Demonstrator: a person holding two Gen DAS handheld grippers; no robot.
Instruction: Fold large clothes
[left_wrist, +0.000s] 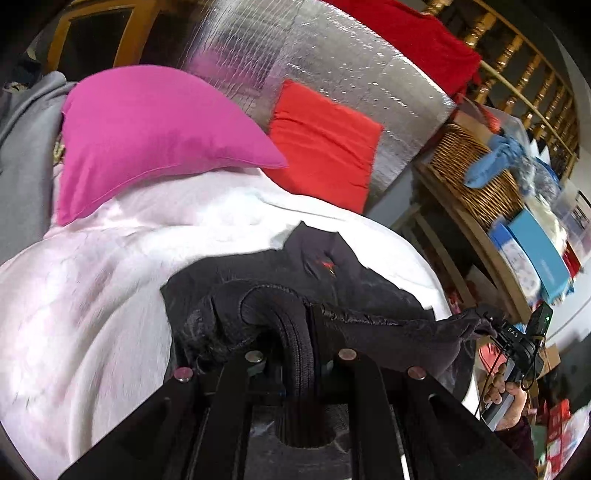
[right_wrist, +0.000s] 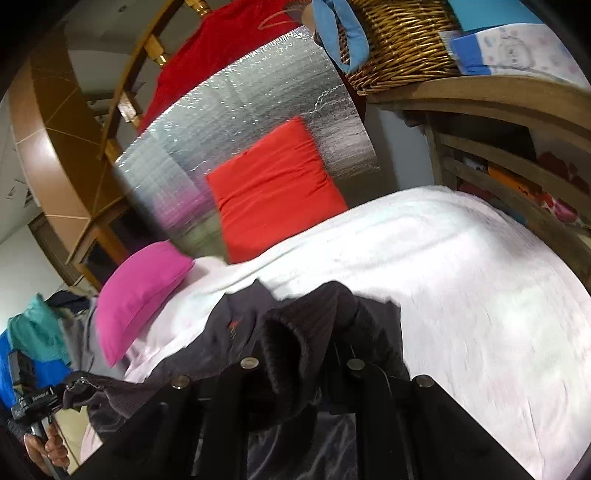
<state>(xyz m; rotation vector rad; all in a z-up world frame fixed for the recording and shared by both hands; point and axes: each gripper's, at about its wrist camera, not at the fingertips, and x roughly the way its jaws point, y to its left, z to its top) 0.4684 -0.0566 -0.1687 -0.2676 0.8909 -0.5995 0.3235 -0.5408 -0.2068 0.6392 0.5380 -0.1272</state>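
Note:
A black garment (left_wrist: 332, 266) with a ribbed edge and a small red mark lies partly on the white bed sheet (left_wrist: 110, 295). My left gripper (left_wrist: 301, 350) is shut on a bunched ribbed edge of it. The cloth stretches right to my right gripper (left_wrist: 487, 321), which pinches its other end, with a hand below on the handle. In the right wrist view the same garment (right_wrist: 240, 314) is bunched between the fingers of my right gripper (right_wrist: 302, 363), shut on it. My left gripper (right_wrist: 64, 389) holds the cloth's far end at the left edge.
A pink pillow (left_wrist: 147, 136) and a red pillow (left_wrist: 321, 147) lean at the head of the bed against a silver foil board (left_wrist: 332, 55). A wooden shelf (right_wrist: 498, 99) with a wicker basket (right_wrist: 399, 37) stands beside the bed. Grey clothes (left_wrist: 26, 147) are piled left.

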